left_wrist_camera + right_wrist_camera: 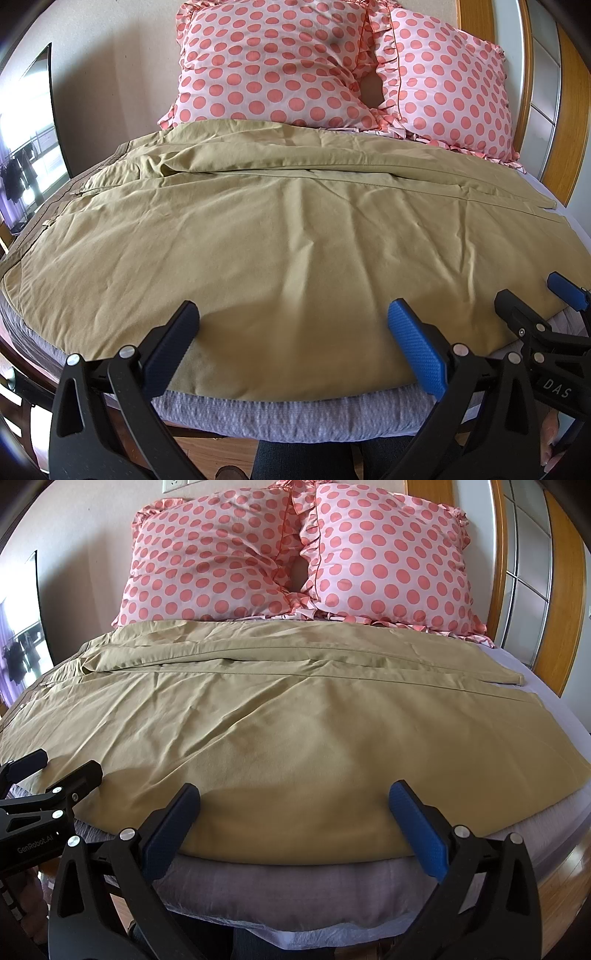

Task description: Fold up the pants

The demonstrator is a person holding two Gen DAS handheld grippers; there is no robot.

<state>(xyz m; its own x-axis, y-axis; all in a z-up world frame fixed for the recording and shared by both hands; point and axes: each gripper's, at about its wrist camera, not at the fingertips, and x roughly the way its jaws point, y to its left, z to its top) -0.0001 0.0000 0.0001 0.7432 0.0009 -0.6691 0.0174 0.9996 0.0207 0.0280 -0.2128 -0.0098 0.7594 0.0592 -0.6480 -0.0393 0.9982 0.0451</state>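
Tan pants (288, 229) lie spread flat across the bed, waistband at the left, leg hems at the right; one leg lies nearer me, the other behind it. They also fill the right wrist view (295, 720). My left gripper (293, 325) is open and empty, just above the pants' near edge. My right gripper (293, 805) is open and empty over the same near edge, further right. The right gripper shows at the right of the left wrist view (535, 299); the left gripper shows at the left of the right wrist view (62, 768).
Two pink polka-dot pillows (280, 66) (388, 561) lean at the head of the bed. The grey mattress edge (288, 413) runs below the pants. A wooden headboard frame (561, 590) stands at the right, a window at the left.
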